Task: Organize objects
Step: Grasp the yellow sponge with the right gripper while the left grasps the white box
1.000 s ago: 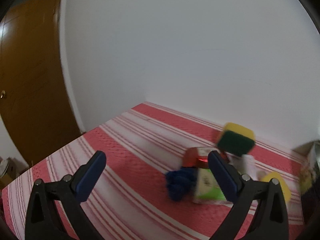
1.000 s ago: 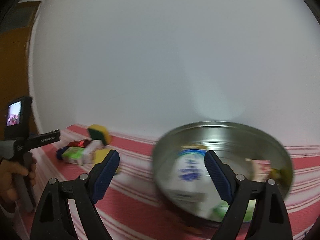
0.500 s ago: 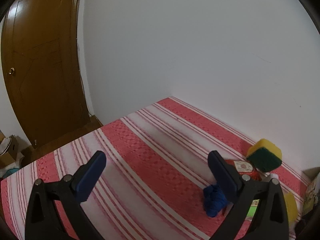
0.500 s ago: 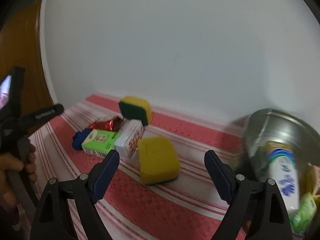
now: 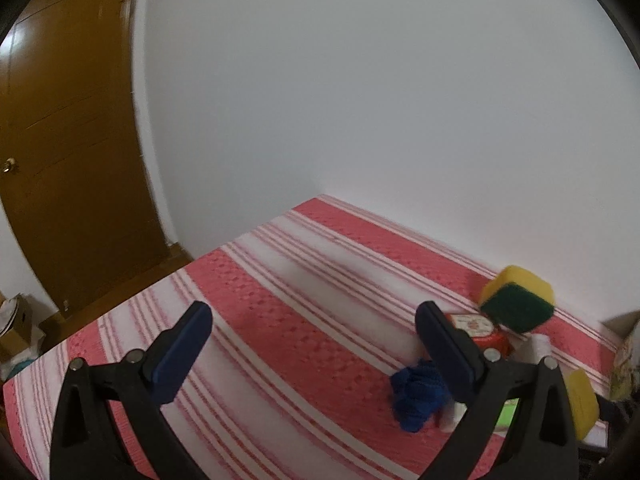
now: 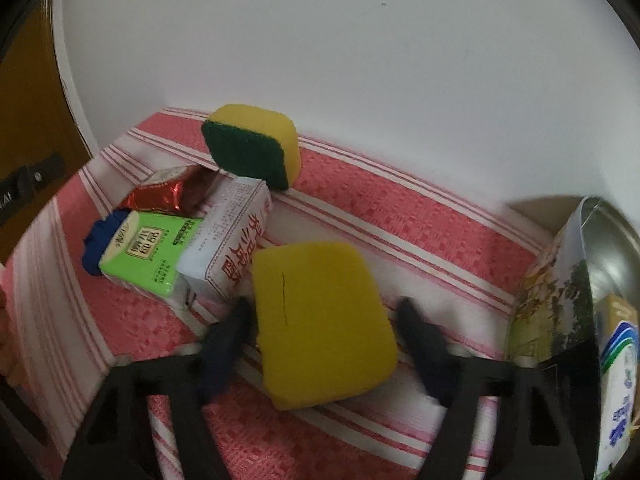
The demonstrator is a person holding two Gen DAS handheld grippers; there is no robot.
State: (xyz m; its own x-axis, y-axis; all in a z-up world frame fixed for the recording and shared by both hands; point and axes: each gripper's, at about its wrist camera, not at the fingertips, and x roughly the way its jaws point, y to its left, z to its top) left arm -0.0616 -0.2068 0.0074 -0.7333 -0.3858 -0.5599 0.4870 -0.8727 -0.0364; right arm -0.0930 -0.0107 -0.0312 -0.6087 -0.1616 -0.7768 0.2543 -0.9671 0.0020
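Observation:
A plain yellow sponge [image 6: 320, 320] lies flat on the red-and-white striped cloth [image 6: 400, 208]. My right gripper [image 6: 324, 304] straddles it and its jaws are closing; a sliver of cloth still shows at the right finger. Behind lies a pile: a white carton [image 6: 228, 240], a green carton [image 6: 148, 252], a red foil packet [image 6: 168, 192], a blue cloth [image 6: 96, 244] and a yellow sponge with a green pad [image 6: 252, 148]. My left gripper [image 5: 312, 312] hovers open over bare cloth, left of the blue cloth [image 5: 416, 396] and the green-padded sponge [image 5: 516, 300].
A metal bowl [image 6: 608, 240] at the right edge holds a blue-and-white carton [image 6: 620, 380], with a printed box [image 6: 560, 292] leaning at its rim. A white wall backs the table. A brown door [image 5: 60, 160] stands at the left, past the table's edge.
My right gripper swung left from the metal bowl to the pile, sank over the plain yellow sponge, and its jaws narrowed around it. My left gripper's view shifted left of the pile, still open.

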